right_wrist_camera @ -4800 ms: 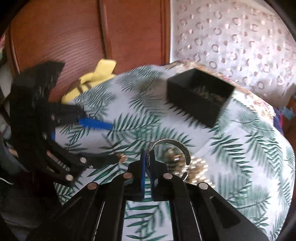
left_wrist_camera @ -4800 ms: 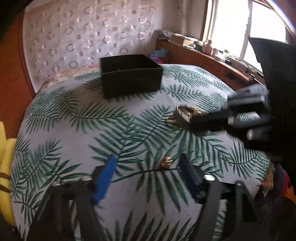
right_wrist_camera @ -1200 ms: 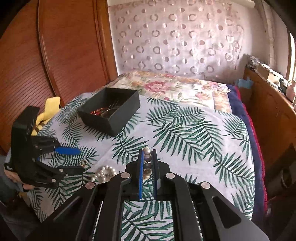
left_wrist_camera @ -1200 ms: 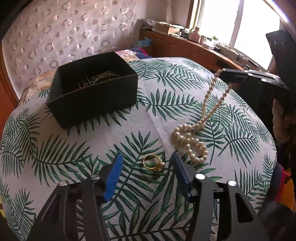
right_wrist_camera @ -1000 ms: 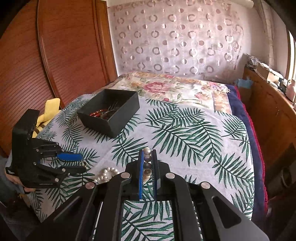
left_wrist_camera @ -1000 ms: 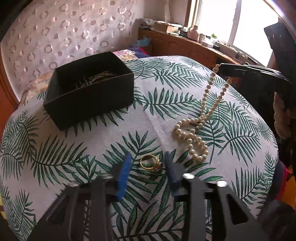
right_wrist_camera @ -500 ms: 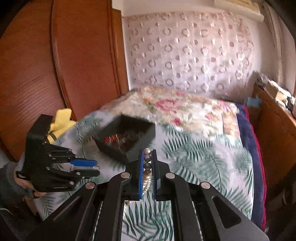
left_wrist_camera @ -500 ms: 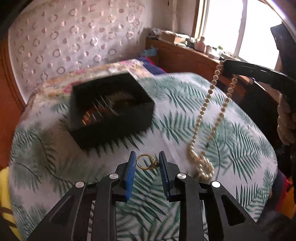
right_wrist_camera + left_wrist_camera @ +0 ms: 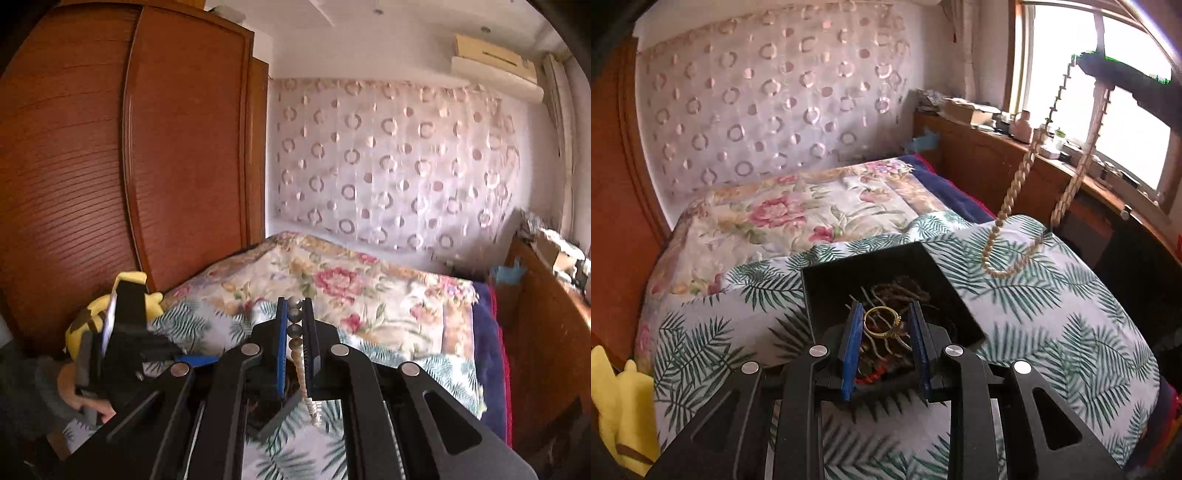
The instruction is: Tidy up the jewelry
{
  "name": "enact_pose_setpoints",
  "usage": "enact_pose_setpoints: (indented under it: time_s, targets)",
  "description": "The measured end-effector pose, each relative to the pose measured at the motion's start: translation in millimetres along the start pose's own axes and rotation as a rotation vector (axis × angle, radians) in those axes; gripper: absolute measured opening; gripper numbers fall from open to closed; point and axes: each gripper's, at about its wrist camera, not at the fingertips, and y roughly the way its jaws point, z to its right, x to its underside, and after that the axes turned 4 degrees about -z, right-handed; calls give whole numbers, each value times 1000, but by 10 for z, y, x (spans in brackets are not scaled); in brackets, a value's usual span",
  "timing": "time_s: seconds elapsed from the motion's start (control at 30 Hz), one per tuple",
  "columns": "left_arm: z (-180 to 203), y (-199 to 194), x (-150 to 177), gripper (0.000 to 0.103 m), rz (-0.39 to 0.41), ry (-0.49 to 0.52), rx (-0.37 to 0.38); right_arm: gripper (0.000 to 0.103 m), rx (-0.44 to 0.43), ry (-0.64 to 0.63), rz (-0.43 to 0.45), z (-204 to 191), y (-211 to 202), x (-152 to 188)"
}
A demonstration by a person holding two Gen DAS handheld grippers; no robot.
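While the left gripper [image 9: 885, 325] pinches the gold ring [image 9: 882, 322] above the black box [image 9: 831, 280] mid-bedspread, release low inside it; the right gripper [image 9: 295, 326] clamps the dangling pearl necklace [image 9: 1012, 195]

My left gripper [image 9: 884, 323] has lifted the gold ring [image 9: 882, 322] over the black box [image 9: 886, 273]; my right gripper [image 9: 295, 325] has raised the pearl necklace [image 9: 1015, 199] clear of the bedspread.

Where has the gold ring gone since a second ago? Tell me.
Yes: the gold ring, shut in the left gripper, left the palm-leaf cloth and now hangs over the black box.
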Motion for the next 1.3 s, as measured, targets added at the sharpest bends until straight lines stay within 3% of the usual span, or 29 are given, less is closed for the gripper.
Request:
enact_pose_setpoints:
  time_s: [0.2, 0.37, 0.57, 0.9, 1.17, 1.2, 1.23, 1.3]
  targets:
    - [-149, 238, -3, 24, -27, -40, -9, 9, -26, -24, -12, -39, 304, -256]
    - [-250, 292, 60, 41, -40, -71, -19, 9, -40, -67, -71, -194, 632, -278]
    - [-394, 102, 161, 59, -15, -109, -35, 9, -41, -100, -85, -318, 878, -292]
    - [-555, -158, 369, 73, -2, -144, -79, 9, -69, -106, -91, -476, 1197, -476]
    - [-618, -343, 512, 85, 15, -180, -105, 9, -93, -76, -182, -554, 1545, -277]
    - [-617, -375, 529, 86, 19, -183, -110, 15, -97, -69, -189, -549, 1560, -252]
    - [-620, -385, 532, 87, 20, -185, -114, 26, -99, -59, -197, -546, 1568, -222]
    - [-608, -441, 552, 91, 25, -193, -122, 28, -97, -43, -209, -545, 1544, -167]
